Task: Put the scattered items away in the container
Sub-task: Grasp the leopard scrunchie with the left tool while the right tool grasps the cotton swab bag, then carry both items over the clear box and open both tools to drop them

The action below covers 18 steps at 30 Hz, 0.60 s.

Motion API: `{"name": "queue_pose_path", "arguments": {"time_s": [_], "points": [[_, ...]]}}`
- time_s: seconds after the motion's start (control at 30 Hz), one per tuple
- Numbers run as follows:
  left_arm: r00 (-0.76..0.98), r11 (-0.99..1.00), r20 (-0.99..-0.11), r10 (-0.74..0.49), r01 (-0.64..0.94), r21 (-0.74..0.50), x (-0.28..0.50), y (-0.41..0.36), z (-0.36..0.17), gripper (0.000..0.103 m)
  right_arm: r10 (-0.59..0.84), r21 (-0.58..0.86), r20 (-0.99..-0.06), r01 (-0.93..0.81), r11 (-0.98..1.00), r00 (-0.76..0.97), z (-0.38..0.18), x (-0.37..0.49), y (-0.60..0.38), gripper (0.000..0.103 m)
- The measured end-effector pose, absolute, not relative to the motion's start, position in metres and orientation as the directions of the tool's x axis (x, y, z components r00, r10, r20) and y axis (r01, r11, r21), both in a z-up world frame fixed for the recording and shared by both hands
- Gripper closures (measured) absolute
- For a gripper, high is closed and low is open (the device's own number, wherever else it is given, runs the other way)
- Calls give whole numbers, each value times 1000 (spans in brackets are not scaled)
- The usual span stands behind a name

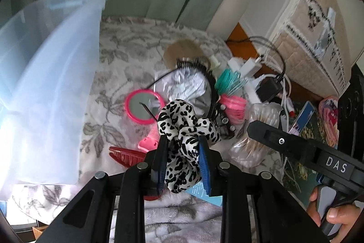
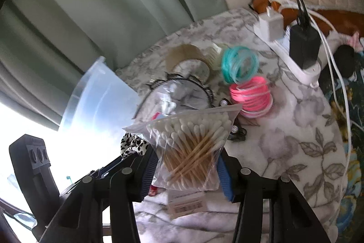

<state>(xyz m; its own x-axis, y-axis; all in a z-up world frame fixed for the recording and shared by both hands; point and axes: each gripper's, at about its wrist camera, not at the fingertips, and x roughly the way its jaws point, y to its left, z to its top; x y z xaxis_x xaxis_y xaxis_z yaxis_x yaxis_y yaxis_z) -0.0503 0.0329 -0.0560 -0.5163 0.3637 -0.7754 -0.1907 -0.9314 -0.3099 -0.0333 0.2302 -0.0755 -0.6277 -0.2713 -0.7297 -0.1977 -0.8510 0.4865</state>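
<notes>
Left tongs [image 1: 183, 162] pinching a leopard-print scrunchie [image 1: 187, 126]; right tongs [image 2: 185, 171] pinching a zip bag of cotton swabs [image 2: 193, 147]. Both loads hang clear of the floral blanket [image 2: 284, 129], just right of the clear plastic container [image 1: 45, 74], which serves here as landmark.

The scrunchie is squeezed across its lower folds between the blue pads [image 1: 204, 165], its loose bulk billowing above the fingertips. It has no fixed long axis; the puffed part points away from the left camera, towards the heap.

The bag is gripped at its lower half. The swab sticks lie roughly parallel, their long axis running from the tongs up and to the right in the right wrist view, with the zip edge on the far side.

Judged step: carrying both items to the container. To do it well, lift each load above the rim before crossing leftward, keep the squeeze steady, hold the bag's zip edge upward so nothing spills, and release only once the item is well inside the walls.

Further right of the container lie a pink-rimmed round mirror [image 1: 144, 106], a red claw clip [image 1: 127, 155], a black toothed headband [image 2: 182, 83], teal bangles [image 2: 240, 64] and pink bangles [image 2: 251, 97]. Furthest right, a white power strip [image 2: 295, 60] carries a black charger [image 2: 303, 47]. The hand [image 1: 332, 213] holding the right tool shows at the left view's lower corner.
</notes>
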Motion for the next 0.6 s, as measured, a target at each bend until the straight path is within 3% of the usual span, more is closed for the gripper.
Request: {"name": "queue_pose_path", "arguments": {"time_s": [0.6], "points": [[-696, -913, -620, 363, -133, -385, -17, -43, 30, 76, -314, 429, -640, 13, -903, -701, -7, -40, 164, 51]]}}
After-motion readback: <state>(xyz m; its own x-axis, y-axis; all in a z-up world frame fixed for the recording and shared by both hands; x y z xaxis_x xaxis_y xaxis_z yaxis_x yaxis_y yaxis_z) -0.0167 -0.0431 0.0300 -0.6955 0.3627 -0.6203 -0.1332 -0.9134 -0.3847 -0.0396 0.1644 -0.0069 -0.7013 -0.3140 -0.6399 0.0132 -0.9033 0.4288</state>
